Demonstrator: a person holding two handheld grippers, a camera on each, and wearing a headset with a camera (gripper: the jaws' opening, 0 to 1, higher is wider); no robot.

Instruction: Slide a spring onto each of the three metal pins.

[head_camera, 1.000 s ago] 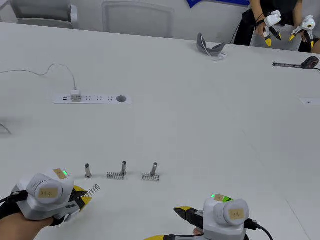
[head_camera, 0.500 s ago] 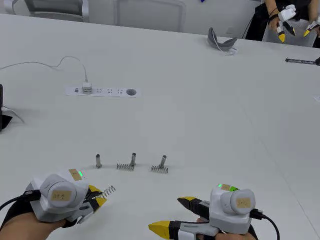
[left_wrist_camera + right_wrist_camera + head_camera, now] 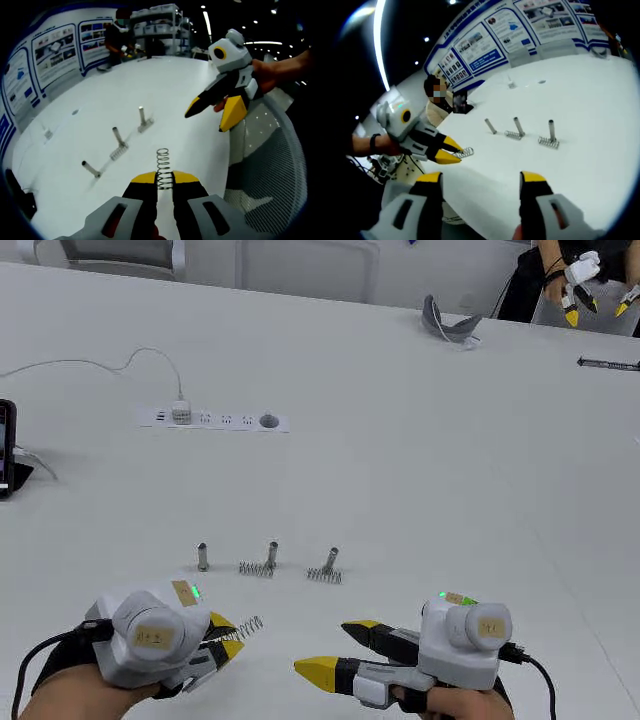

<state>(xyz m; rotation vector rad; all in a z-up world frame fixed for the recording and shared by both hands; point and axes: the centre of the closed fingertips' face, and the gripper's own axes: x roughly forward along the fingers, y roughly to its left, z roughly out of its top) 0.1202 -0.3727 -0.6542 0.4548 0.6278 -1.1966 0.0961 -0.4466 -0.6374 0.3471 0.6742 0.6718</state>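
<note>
Three upright metal pins (image 3: pixel 203 557) (image 3: pixel 272 553) (image 3: pixel 331 560) stand in a row on the white table. One loose spring (image 3: pixel 256 569) lies at the foot of the middle pin and another (image 3: pixel 323 576) at the foot of the right pin. My left gripper (image 3: pixel 228 635) (image 3: pixel 164 179) is shut on a third spring (image 3: pixel 245 627) (image 3: pixel 162 165), held just short of the pins with its free end pointing at them. My right gripper (image 3: pixel 335 650) (image 3: pixel 481 178) hovers open and holds nothing, to the right of the left one. The right gripper view has the left gripper (image 3: pixel 447 150) with its spring (image 3: pixel 465 152).
A white power strip (image 3: pixel 212 420) with a plugged-in charger lies beyond the pins. A phone (image 3: pixel 5 450) stands at the left edge. Far off are a grey curved object (image 3: pixel 448 325), a dark tool (image 3: pixel 608 364) and another person's grippers (image 3: pixel 580 280).
The head camera has shifted. My left gripper has carried its spring a little to the right, and my right gripper has come further into view with its jaws open.
</note>
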